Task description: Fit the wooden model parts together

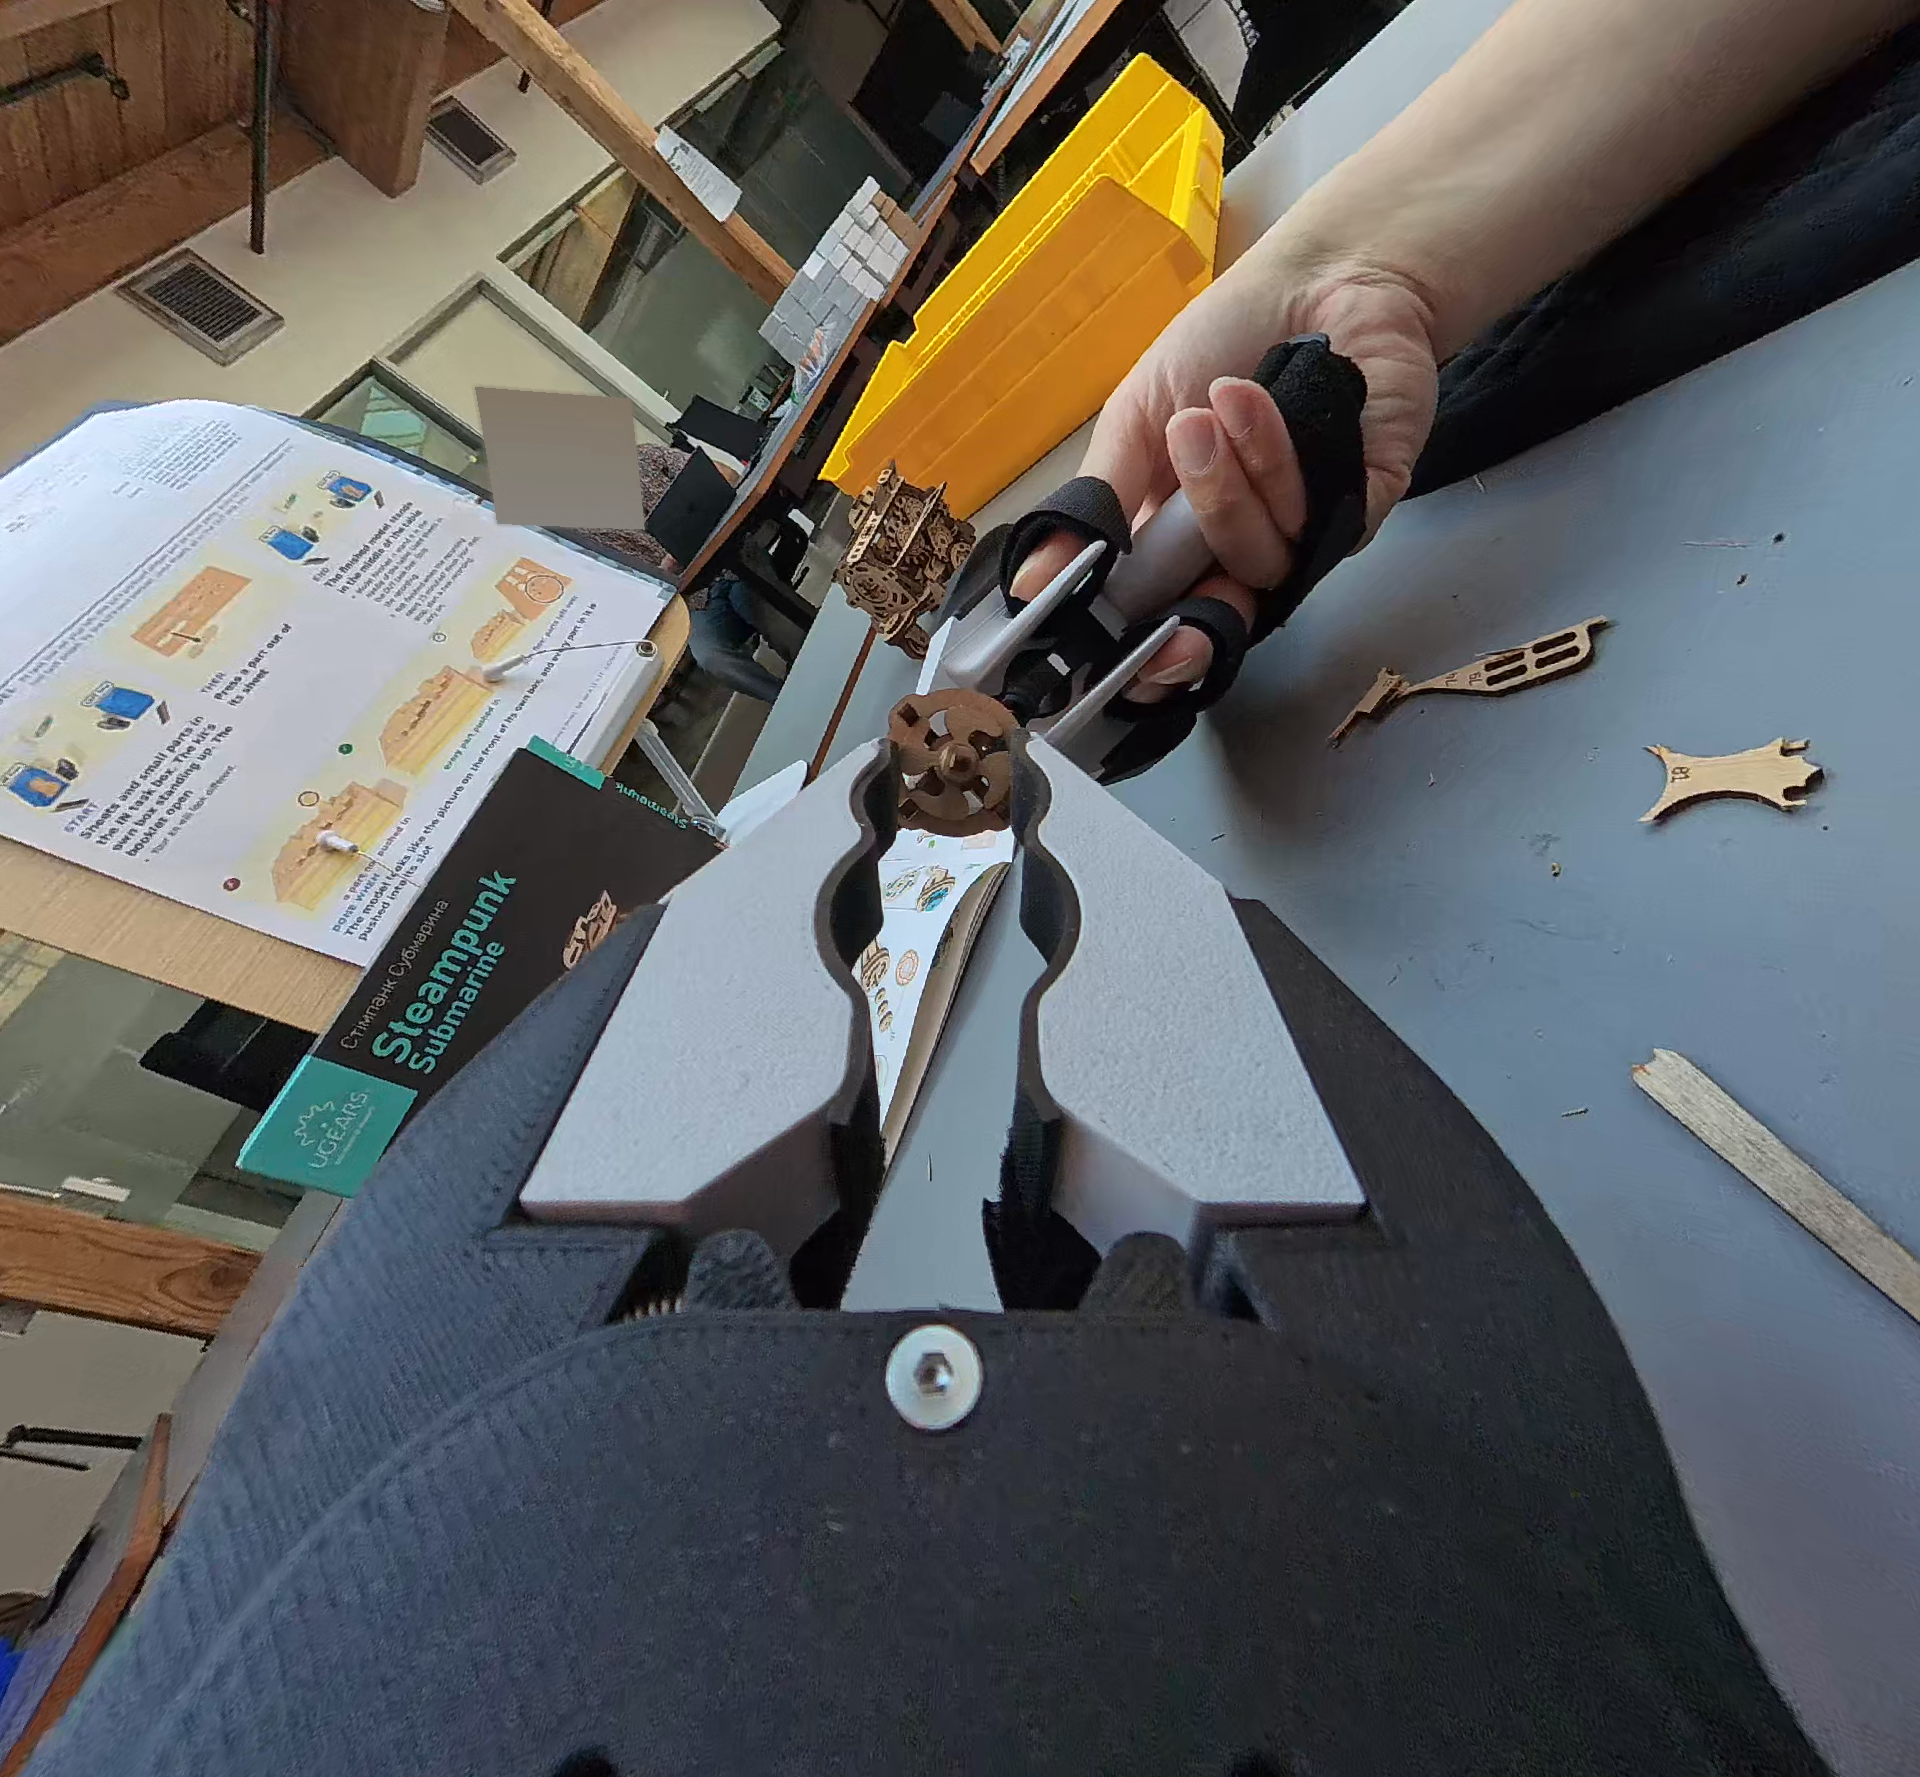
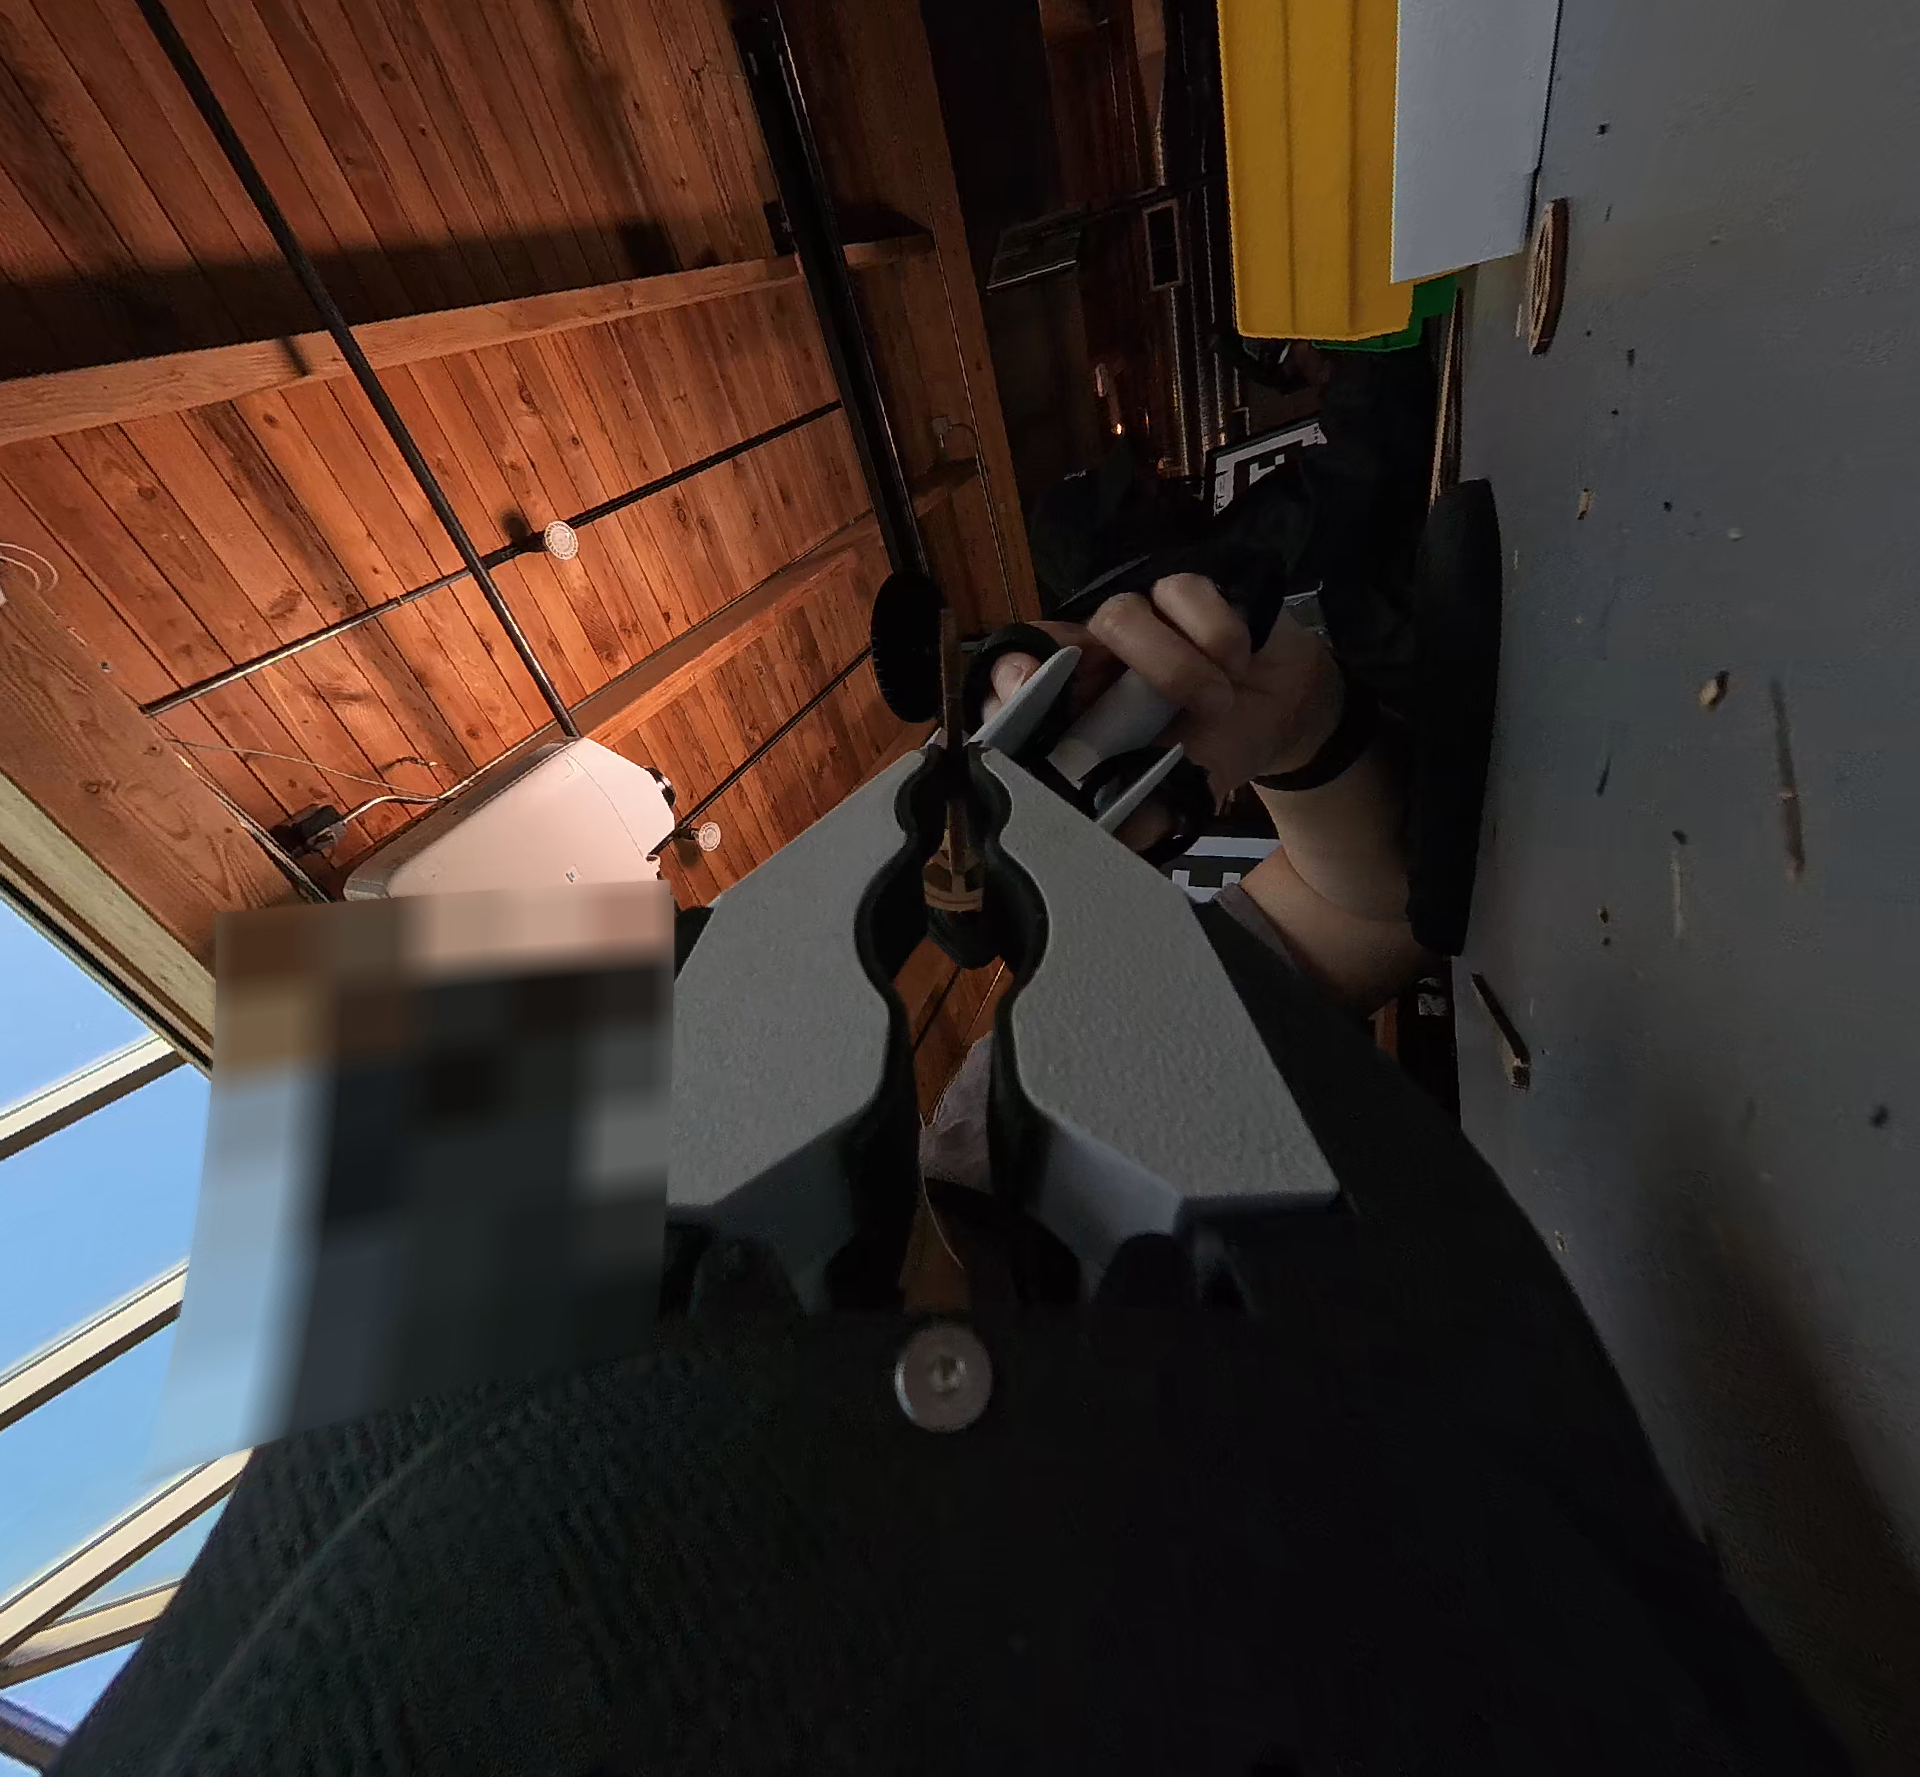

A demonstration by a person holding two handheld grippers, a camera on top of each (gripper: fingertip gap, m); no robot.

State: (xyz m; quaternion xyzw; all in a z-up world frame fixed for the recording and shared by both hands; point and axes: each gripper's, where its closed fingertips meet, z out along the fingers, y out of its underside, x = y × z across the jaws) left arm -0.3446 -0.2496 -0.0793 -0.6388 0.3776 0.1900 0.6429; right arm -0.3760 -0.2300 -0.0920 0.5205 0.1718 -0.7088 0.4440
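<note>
Two tools up off the grey worktop (image 1: pixel 1558 948), each clamped on wood. Left tool (image 1: pixel 953 771) pinching a small round wooden wheel (image 1: pixel 951 771) by its rim at the fingertips, pierced face toward the camera. Right tool (image 2: pixel 951 792) closed on a thin wooden part (image 2: pixel 948 719), seen edge-on, with a small stacked hub (image 2: pixel 951 886) farther back between the jaws; shape of that part hard to tell. Judged step: aligning the two held pieces mid-air before joining. Next move likely needs axis lined up with the wheel's centre hole, then a slow straight push. Loose cut pieces (image 1: pixel 1730 777) lying flat nearby; partly built model (image 1: pixel 902 548) beside yellow bin (image 1: pixel 1049 304). Kit box (image 1: pixel 457 979) and instruction sheet (image 1: pixel 260 647) at left.
</note>
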